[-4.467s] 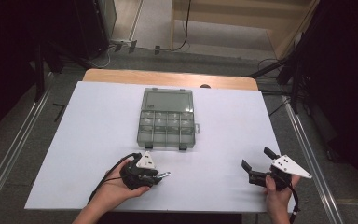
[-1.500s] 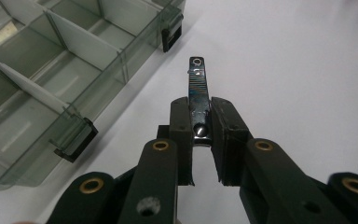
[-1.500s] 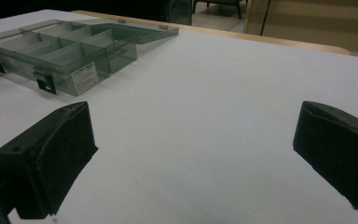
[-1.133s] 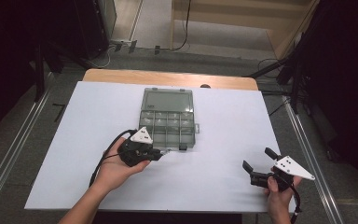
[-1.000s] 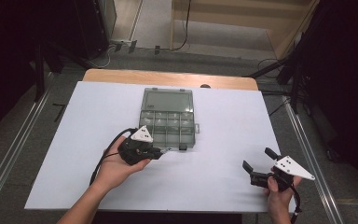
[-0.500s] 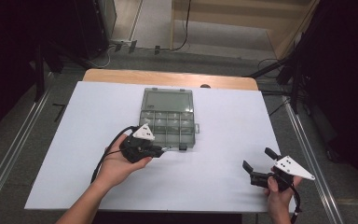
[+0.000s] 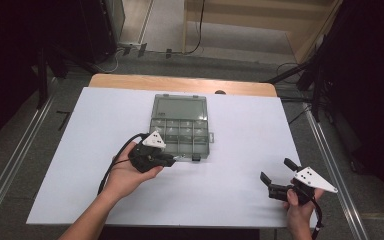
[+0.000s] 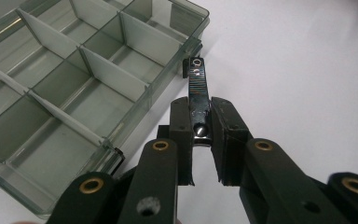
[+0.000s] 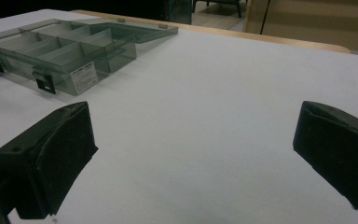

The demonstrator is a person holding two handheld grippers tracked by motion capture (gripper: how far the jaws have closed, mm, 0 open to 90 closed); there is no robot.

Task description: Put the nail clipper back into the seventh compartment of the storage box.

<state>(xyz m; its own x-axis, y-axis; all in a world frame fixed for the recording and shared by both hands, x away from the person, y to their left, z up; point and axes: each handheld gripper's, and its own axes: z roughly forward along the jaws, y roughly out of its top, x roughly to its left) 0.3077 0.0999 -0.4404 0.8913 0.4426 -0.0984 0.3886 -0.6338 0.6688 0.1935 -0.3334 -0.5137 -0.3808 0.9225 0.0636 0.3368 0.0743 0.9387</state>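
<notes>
A clear grey compartment box (image 7: 179, 106) lies open in the middle of the white table, its lid folded back away from me. My left gripper (image 7: 171, 160) sits at the box's front left corner, shut on a small metal nail clipper (image 8: 198, 88). The clipper's tip points past the box's corner wall (image 8: 168, 60) and hangs just beside it over the table. The compartments (image 8: 93, 100) in view look empty. My right gripper (image 7: 274, 170) rests near the front right edge of the table, jaws wide open and nothing between them (image 9: 193, 126). The box (image 9: 81, 70) shows far off to its left.
A white sheet (image 7: 245, 130) covers the table, with a wooden strip (image 7: 180, 82) at the far edge. Metal rails (image 7: 15, 155) run along both sides on the floor. A cable trails from the left gripper across the sheet.
Since the oldest frame my left hand has carried its gripper from the front of the table up to the box's front edge. Over the last second nothing moves.
</notes>
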